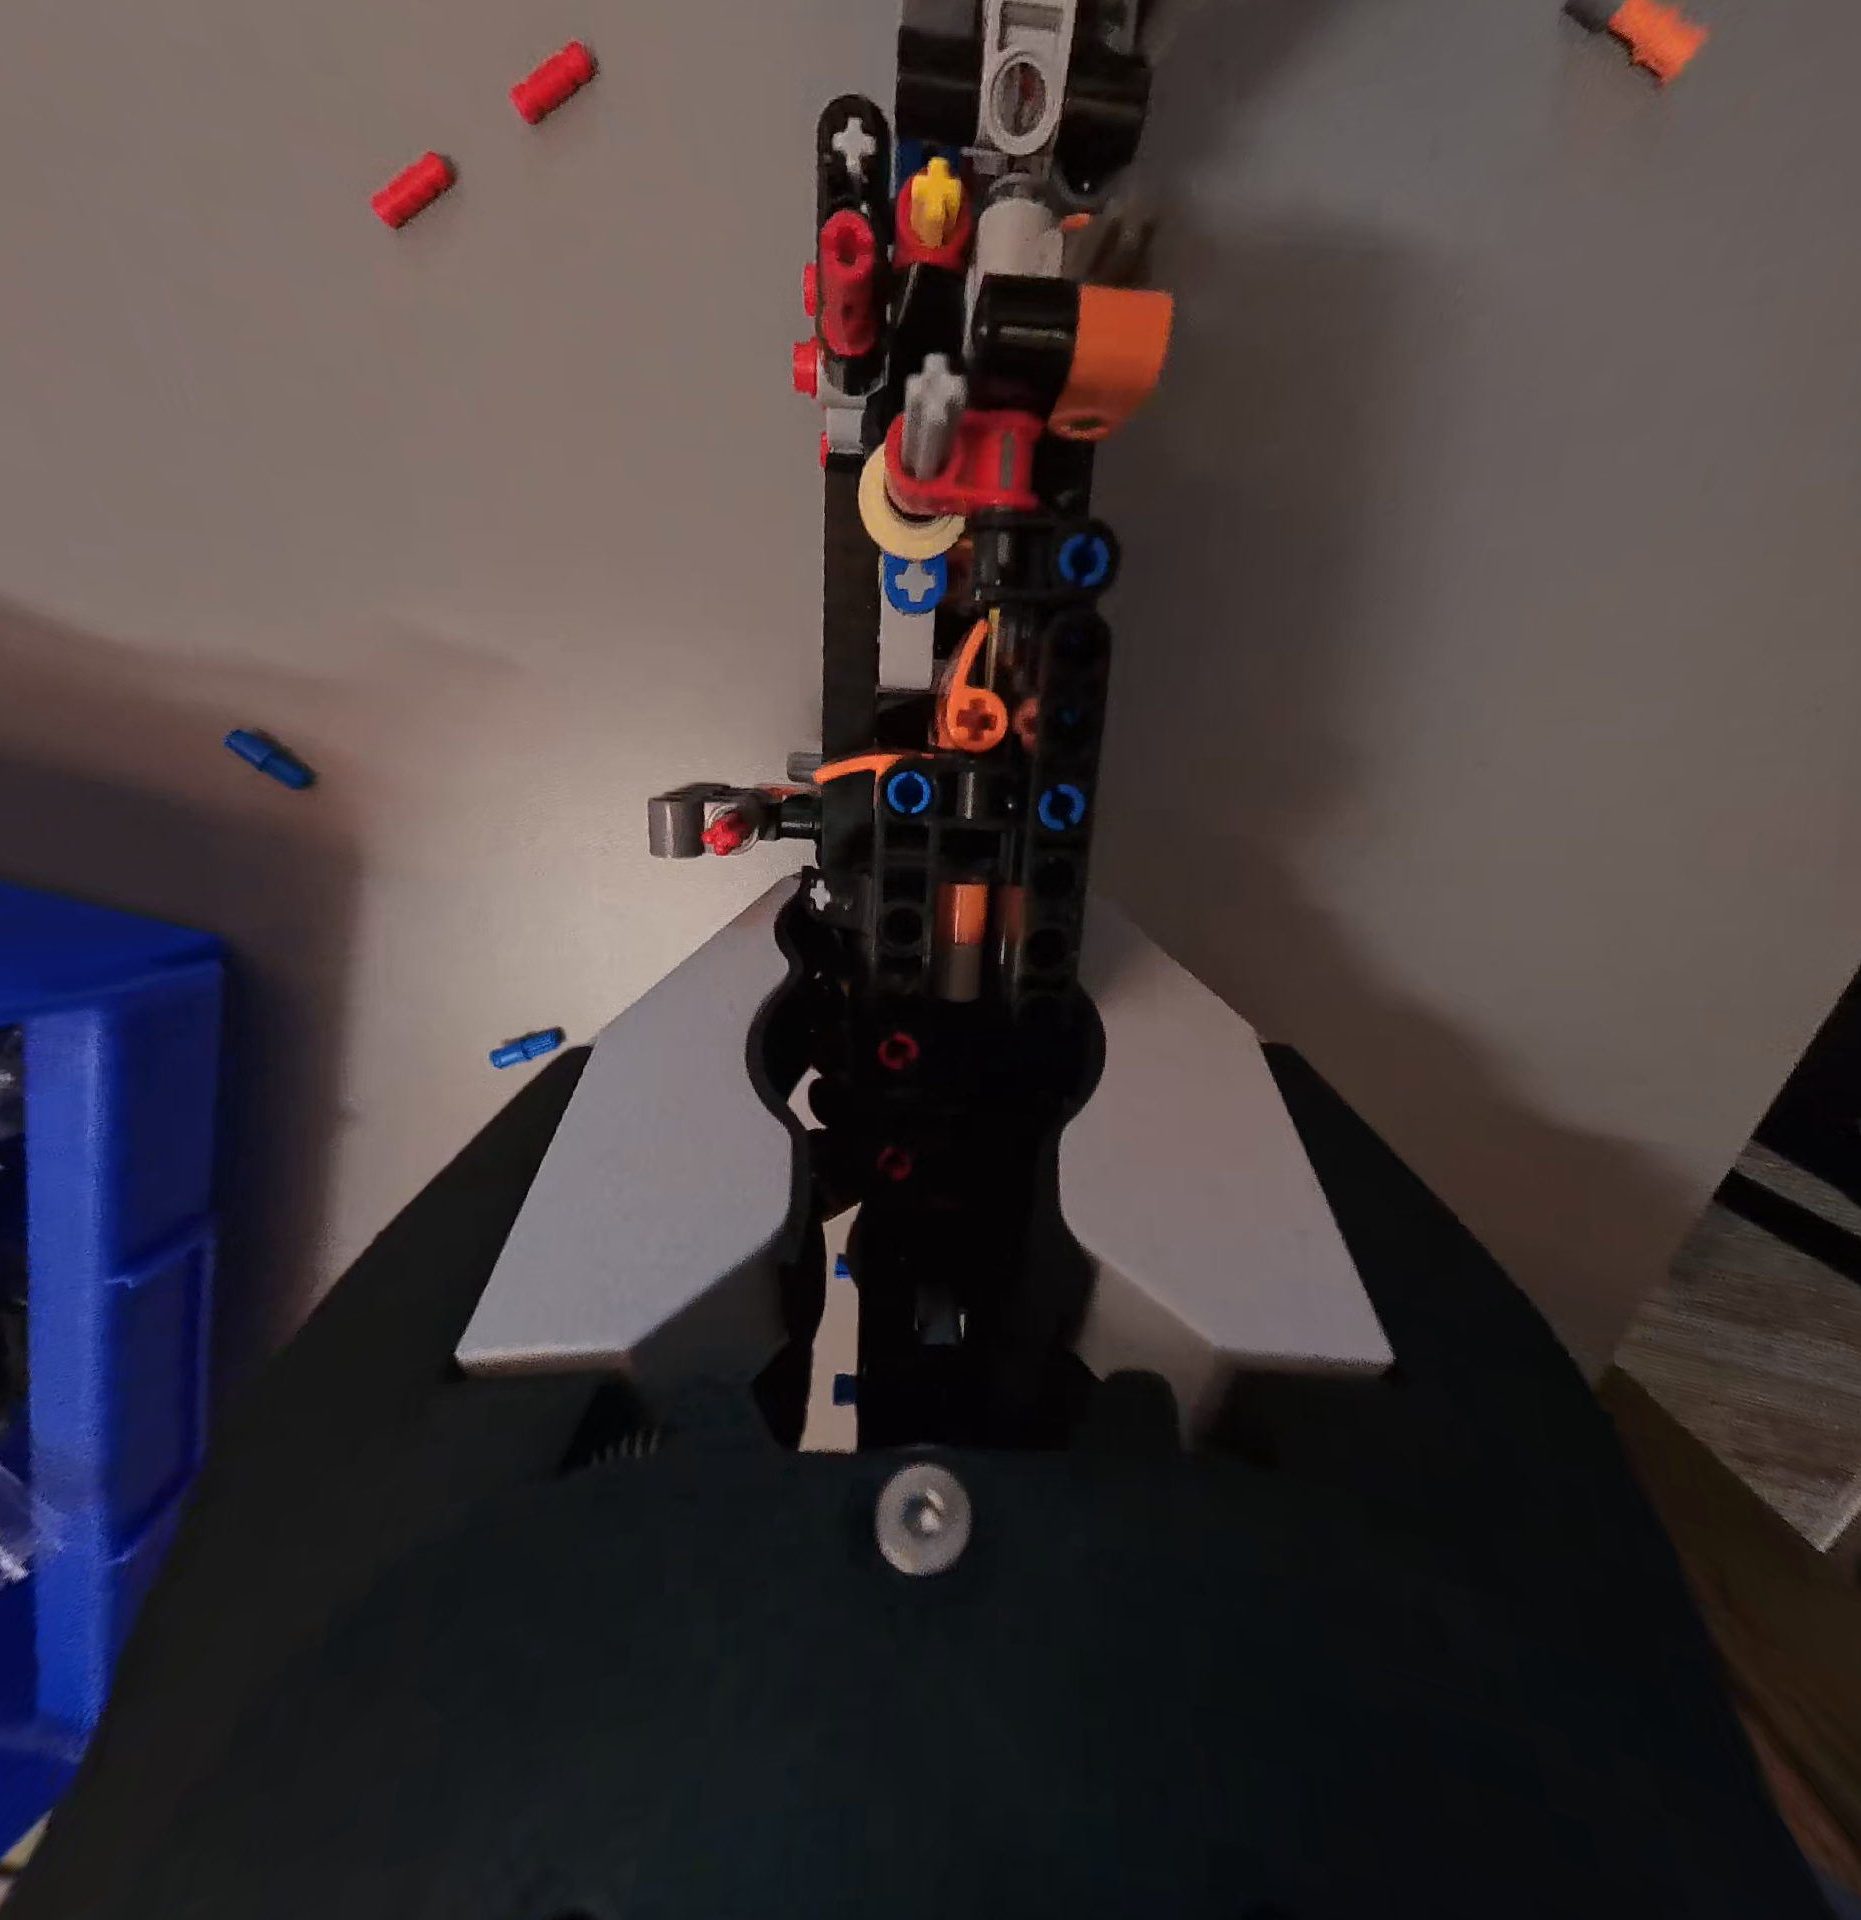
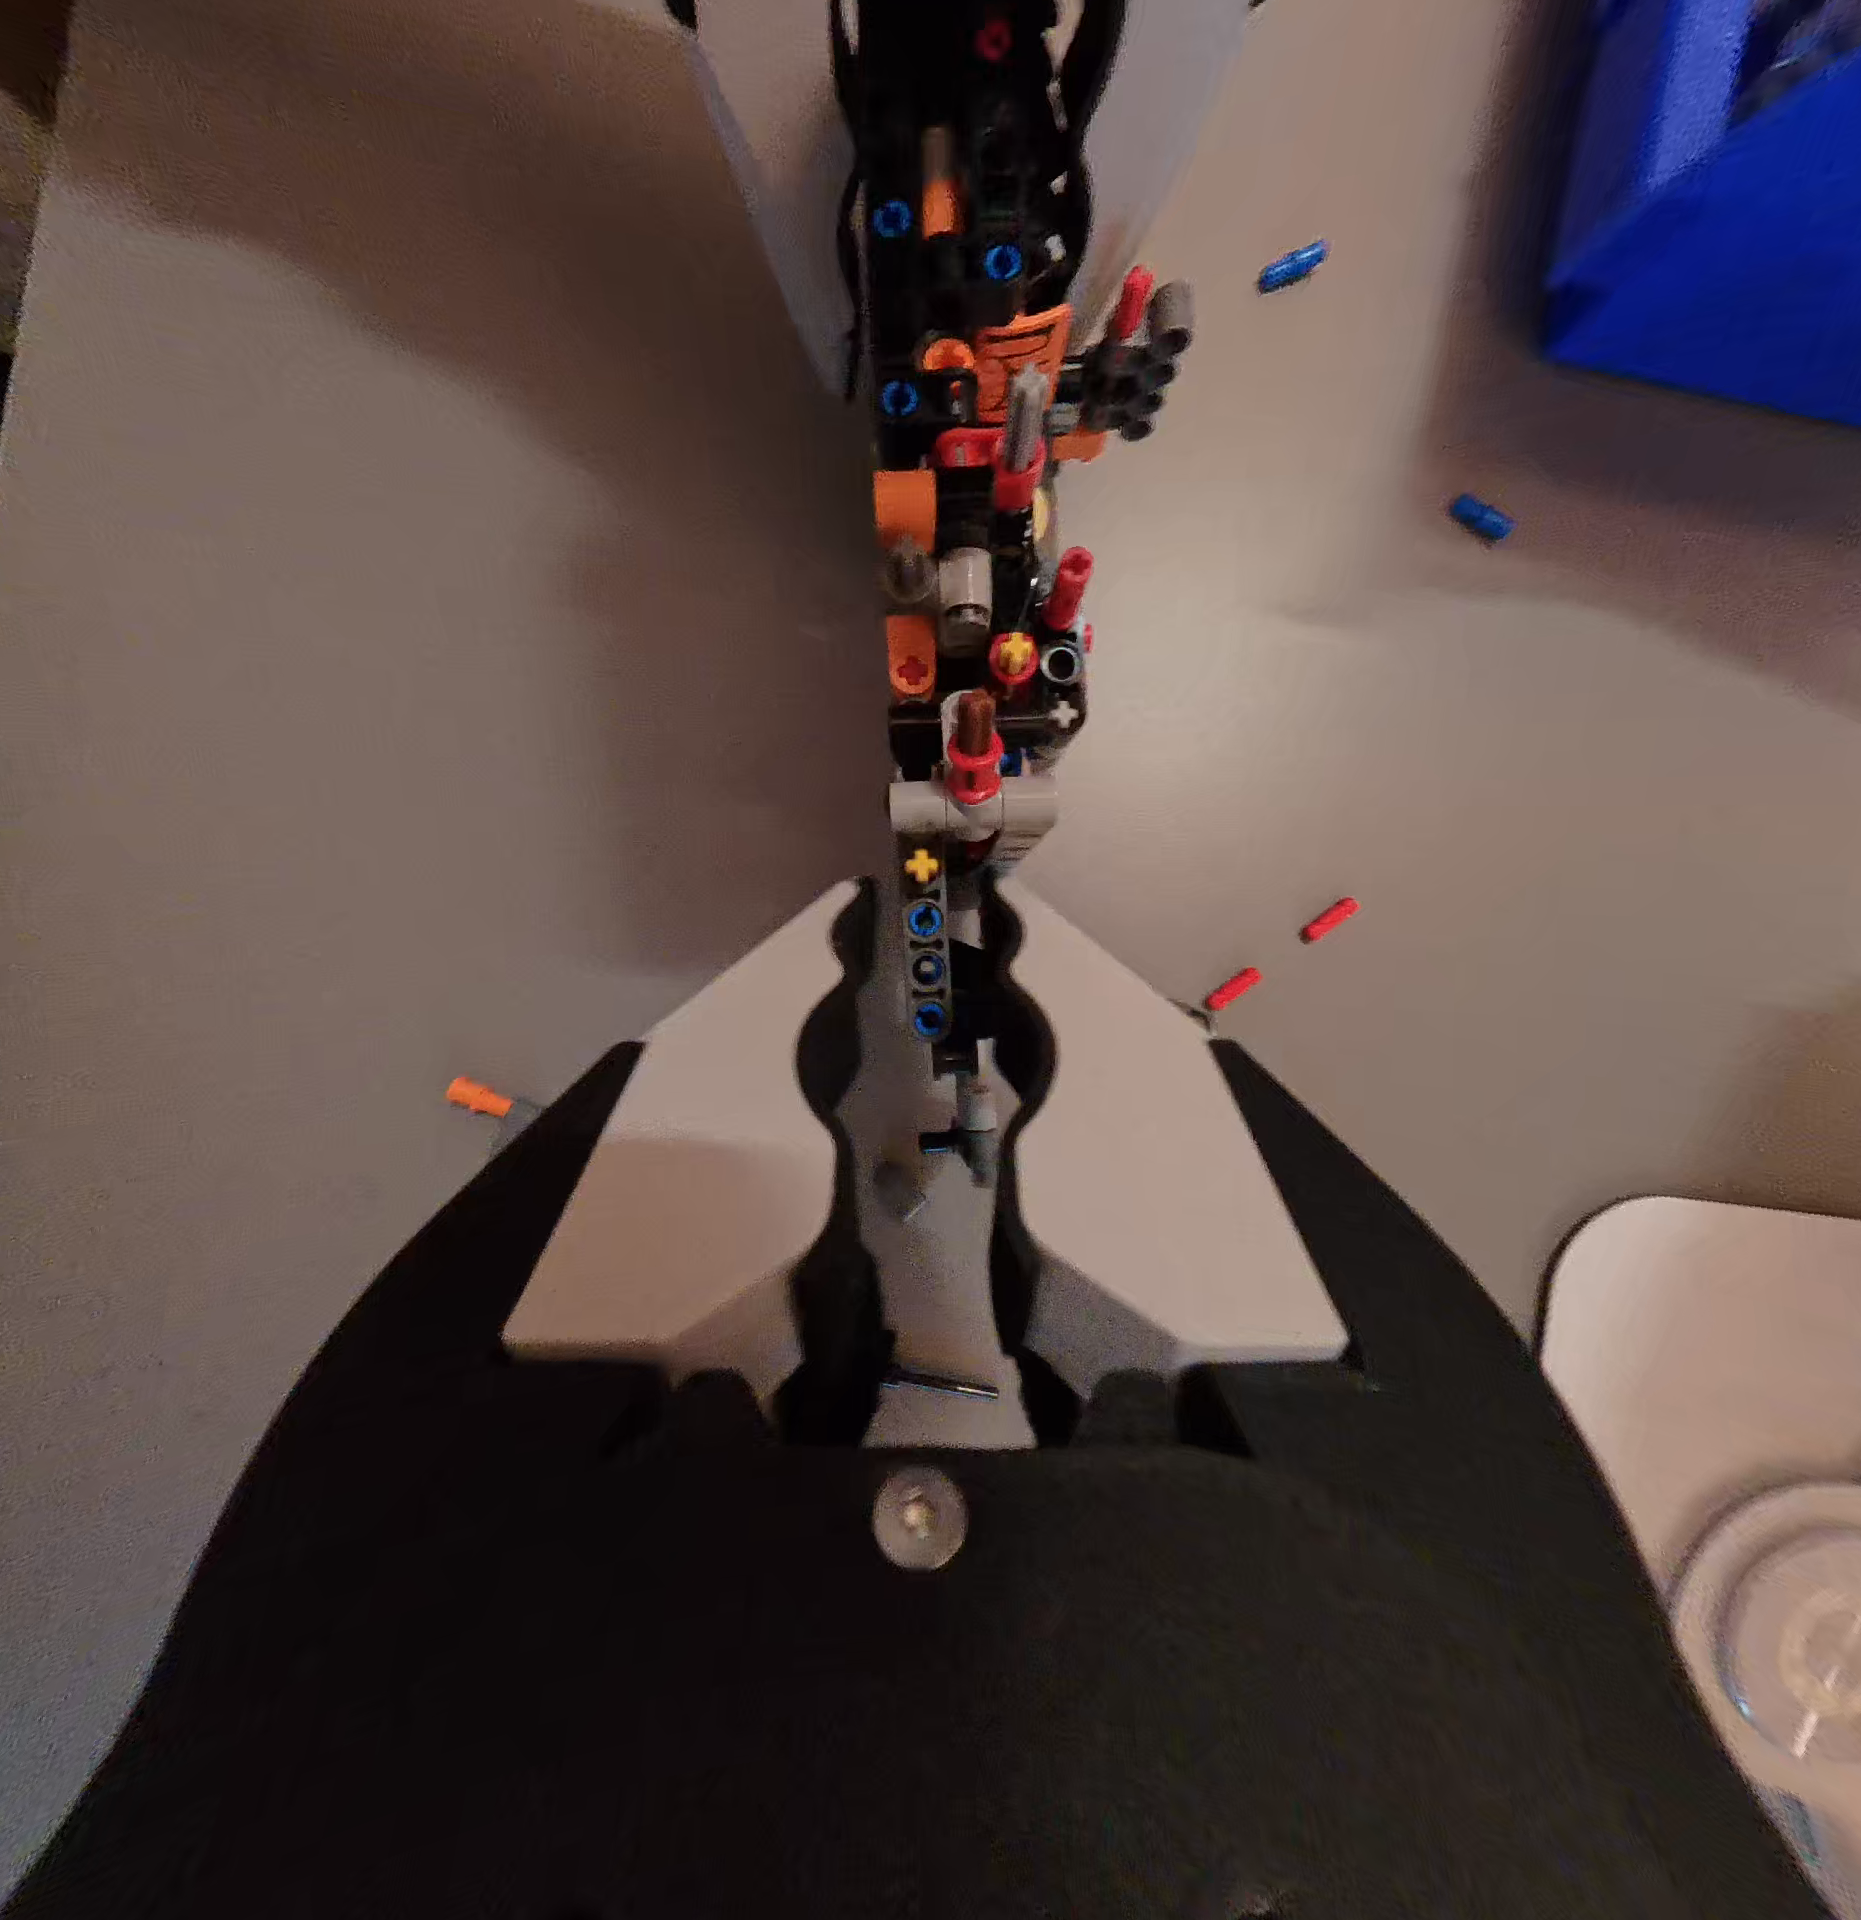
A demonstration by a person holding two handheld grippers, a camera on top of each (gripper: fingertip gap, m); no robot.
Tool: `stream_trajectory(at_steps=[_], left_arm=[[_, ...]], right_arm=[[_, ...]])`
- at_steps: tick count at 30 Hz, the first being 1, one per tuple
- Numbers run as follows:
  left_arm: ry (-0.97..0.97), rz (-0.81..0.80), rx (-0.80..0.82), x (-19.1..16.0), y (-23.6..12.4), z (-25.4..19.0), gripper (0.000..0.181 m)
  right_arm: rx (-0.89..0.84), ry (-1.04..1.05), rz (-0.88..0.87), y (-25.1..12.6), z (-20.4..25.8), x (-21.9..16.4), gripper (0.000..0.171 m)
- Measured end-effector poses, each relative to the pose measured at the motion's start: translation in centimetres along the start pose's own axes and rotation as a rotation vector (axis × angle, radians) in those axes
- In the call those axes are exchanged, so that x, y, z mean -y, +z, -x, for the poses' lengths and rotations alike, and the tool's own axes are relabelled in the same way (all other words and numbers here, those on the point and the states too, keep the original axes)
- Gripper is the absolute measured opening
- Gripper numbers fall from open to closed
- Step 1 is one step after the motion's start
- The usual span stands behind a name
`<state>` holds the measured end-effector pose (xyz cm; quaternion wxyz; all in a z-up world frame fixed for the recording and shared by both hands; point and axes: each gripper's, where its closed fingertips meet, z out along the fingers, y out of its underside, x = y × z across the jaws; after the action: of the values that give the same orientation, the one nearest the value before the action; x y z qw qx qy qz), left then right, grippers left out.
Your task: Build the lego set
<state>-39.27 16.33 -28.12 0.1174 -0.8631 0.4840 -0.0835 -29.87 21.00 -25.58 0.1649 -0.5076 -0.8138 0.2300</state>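
Note:
A long Technic lego assembly (image 1: 967, 582) of black beams with red, orange, grey and blue parts is held over the table between both grippers. My left gripper (image 1: 941, 914) is shut on its black near end. My right gripper (image 2: 931, 899) is shut on the opposite end, a narrow black beam with blue pins (image 2: 924, 966). In the right wrist view the assembly (image 2: 978, 499) runs away from me to the left gripper's fingers (image 2: 780, 208) at the top. Loose on the table lie two red pins (image 1: 552, 81) (image 1: 414, 189) and two blue pins (image 1: 269, 758) (image 1: 526, 1047).
A blue parts bin (image 1: 95, 1195) stands at the left, shown top right in the right wrist view (image 2: 1736, 208). An orange piece (image 1: 1648, 36) lies far right. An orange pin (image 2: 479, 1096) lies left of my right gripper. A white device (image 2: 1715, 1351) bears a clear plastic lid (image 2: 1819, 1642). My right fingertips sit around 11 cm from my left ones. From the right gripper's tips to the orange piece (image 1: 1648, 36) is close to 12 cm. It turns up in the right wrist view (image 2: 469, 1084) as well.

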Motion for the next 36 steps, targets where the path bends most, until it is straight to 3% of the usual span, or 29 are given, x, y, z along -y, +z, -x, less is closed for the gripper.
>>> stream_trajectory(at_steps=[1,2,5,8,11,14,21,28,31,36], left_arm=[[0.003,-0.002,-0.006,0.0,0.0,0.0,0.038],[0.0,-0.004,-0.01,0.0,0.0,0.0,0.038],[0.001,0.006,-0.018,-0.1,0.0,0.0,0.038],[0.002,0.025,-0.047,-0.3,-0.1,-0.3,0.038],[0.0,0.031,-0.057,-0.2,0.0,-0.4,0.038],[0.002,0.026,-0.068,-0.1,0.0,-0.6,0.038],[-0.006,0.047,-0.076,-0.2,0.1,-0.8,0.038],[-0.018,0.031,-0.075,-0.2,0.1,-1.1,0.038],[-0.016,0.031,-0.075,-0.2,0.1,-1.2,0.038],[-0.012,0.031,-0.08,-0.3,0.1,-1.2,0.038]], right_arm=[[-0.03,0.006,-0.015,-0.4,-0.2,0.2,0.03],[-0.073,0.002,-0.037,-1.1,-0.5,0.4,0.04],[-0.177,0.004,-0.124,-4.6,0.1,0.7,0.034],[-0.062,0.061,-0.14,-6.0,4.6,-1.5,0.021],[0.03,0.151,-0.113,-4.0,8.8,-4.7,0.02],[0.004,0.212,-0.084,-1.6,10.8,-7.3,0.023],[-0.128,0.204,0.017,0.8,10.9,-9.1,0.019],[-0.054,0.353,-0.039,1.2,14.3,-7.9,0.017],[-0.093,0.316,-0.089,0.2,13.7,-7.4,0.022],[-0.08,0.073,-0.093,0.2,12.4,-6.9,0.032]])
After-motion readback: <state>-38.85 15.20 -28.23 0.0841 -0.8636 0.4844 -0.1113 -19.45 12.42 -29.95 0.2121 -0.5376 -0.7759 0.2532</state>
